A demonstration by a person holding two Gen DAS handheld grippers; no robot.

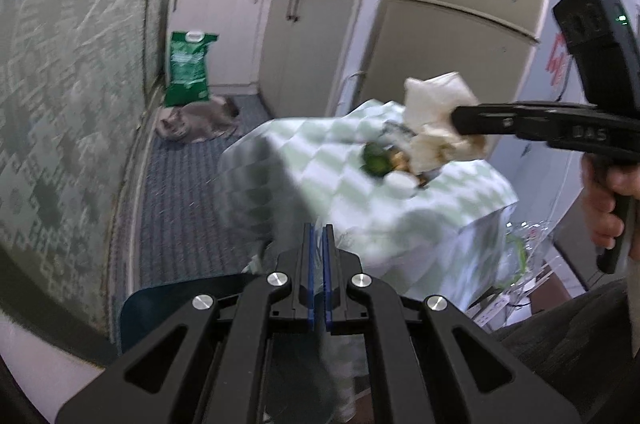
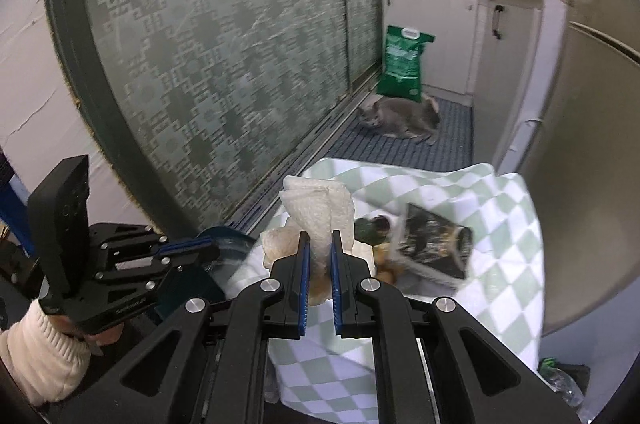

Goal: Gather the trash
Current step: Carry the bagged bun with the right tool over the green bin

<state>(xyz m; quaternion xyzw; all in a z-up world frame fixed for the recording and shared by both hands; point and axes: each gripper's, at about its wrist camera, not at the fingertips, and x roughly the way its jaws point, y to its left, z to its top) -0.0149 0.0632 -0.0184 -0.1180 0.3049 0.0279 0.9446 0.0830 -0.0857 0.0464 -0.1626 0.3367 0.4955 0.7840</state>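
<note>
My right gripper (image 2: 318, 234) is shut on a crumpled white paper towel (image 2: 316, 203) with brown stains, held above the near edge of a small table under a green-and-white checked cloth (image 2: 500, 224). In the left wrist view that gripper (image 1: 454, 121) comes in from the right with the towel (image 1: 432, 99). On the cloth lie a green scrap (image 1: 376, 159), a small white cup (image 1: 400, 183) and a dark printed packet (image 2: 436, 244). My left gripper (image 1: 319, 228) is shut, with thin clear plastic bag film (image 1: 296, 364) between its pads, beside a dark teal bin (image 1: 160, 304).
A grey cat (image 2: 400, 117) lies on the blue floor mat in front of a green sack (image 2: 404, 63). Patterned glass sliding doors (image 2: 220, 63) run along the left. White cabinets and a fridge (image 1: 460, 23) stand behind the table. A person's hand holds each gripper.
</note>
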